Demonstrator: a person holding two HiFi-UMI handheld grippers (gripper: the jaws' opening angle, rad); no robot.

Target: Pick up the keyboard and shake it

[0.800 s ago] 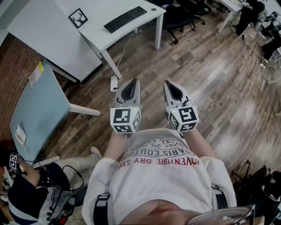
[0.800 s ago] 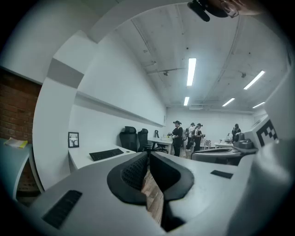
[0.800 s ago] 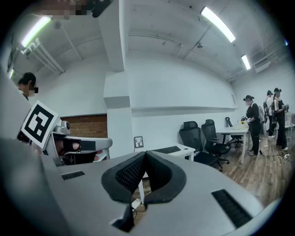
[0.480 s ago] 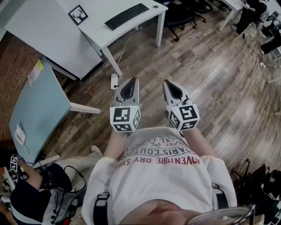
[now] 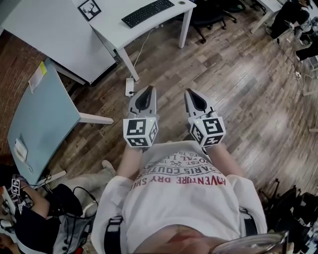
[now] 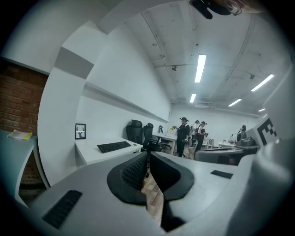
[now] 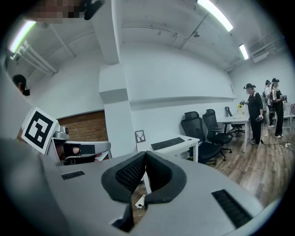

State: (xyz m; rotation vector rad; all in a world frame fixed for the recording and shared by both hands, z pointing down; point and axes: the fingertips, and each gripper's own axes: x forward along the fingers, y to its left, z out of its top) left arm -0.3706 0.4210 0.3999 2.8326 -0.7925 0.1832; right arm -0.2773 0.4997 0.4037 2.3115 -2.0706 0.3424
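We stand on a wide wooden floor [image 5: 238,89], which fills everything below and ahead of both grippers. The white desk [image 5: 112,34] is the largest piece of furniture, ahead of the gripper tips and a little to the left gripper's side, well apart from both. A pale blue tabletop [image 5: 42,124] lies off to the left of the left gripper, and a black office chair [image 5: 206,17] sits beyond the desk, ahead of the right gripper.

The left gripper [image 5: 147,90] and right gripper [image 5: 192,93] are held side by side in front of our chest, pointing nearly level toward the desk. Both have their jaws pressed together with nothing between them.

The black keyboard [image 5: 147,13] lies flat on the desk, straight ahead of the left gripper and far out of reach. A white power strip [image 5: 129,87] lies on the floor just beyond the left gripper's tip, and a small framed deer picture [image 5: 90,9] sits on the desk left of the keyboard.

We judge that the task is at the approach, with nothing picked up yet. The next move calls for walking up to the desk, spreading both sets of jaws, and bringing one gripper to each end of the keyboard.
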